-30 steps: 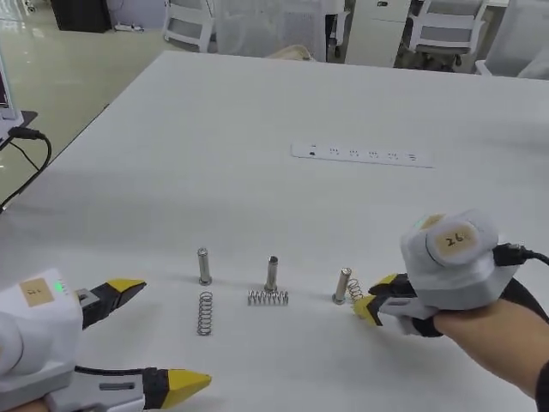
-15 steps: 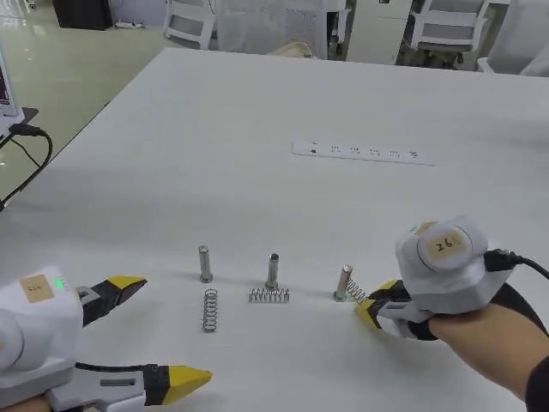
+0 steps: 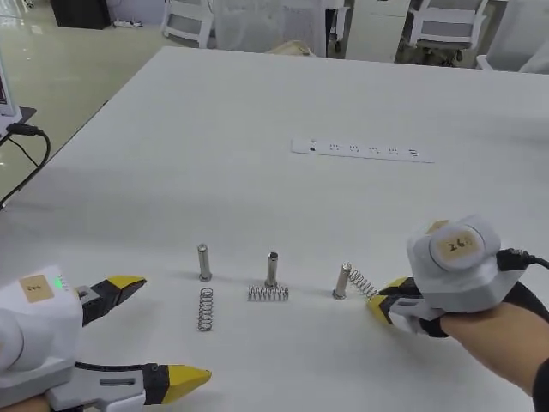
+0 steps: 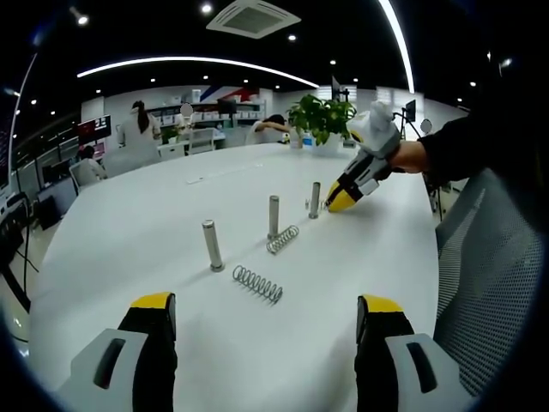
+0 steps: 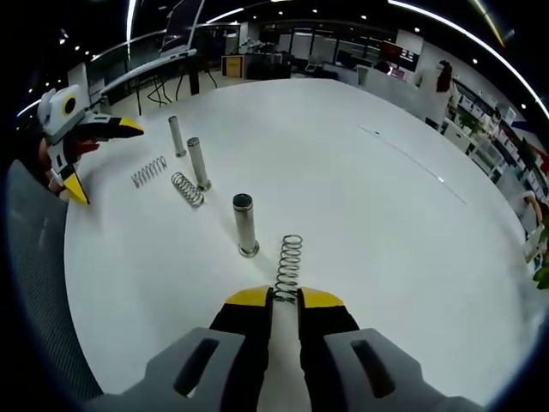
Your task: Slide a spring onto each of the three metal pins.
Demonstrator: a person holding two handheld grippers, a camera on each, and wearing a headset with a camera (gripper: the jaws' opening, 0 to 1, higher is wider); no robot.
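**Head view.** The right gripper [image 3: 383, 302] is clenched on one end of the gripped spring [image 3: 362, 283], whose free end slants out from the jaw tips to just beside the top of the right pin [image 3: 343, 281]. Whether spring and pin touch cannot be told. Farther out along the same line stand the middle pin [image 3: 272, 269] and the left pin [image 3: 203, 263]. The middle spring [image 3: 268, 294] and the left spring [image 3: 205, 309] each lie on the white table [image 3: 257, 112] at the foot of their pin. The left gripper [image 3: 159, 332] is released, its jaws spread wide and holding nothing, near the left spring.

**Left gripper view.** The left gripper [image 4: 266, 305] has its yellow-tipped jaws wide apart. The left spring [image 4: 257, 283] lies just ahead between them, and the left pin [image 4: 211, 245] stands beyond it. The right gripper [image 4: 343, 196] sits farthest off, beside the right pin [image 4: 315, 199].

**Right gripper view.** The right gripper [image 5: 286, 297] has its jaws almost together, pinching the near end of the gripped spring [image 5: 290, 262]. The right pin [image 5: 244, 225] stands upright just to the left of the spring, which is not on the pin.
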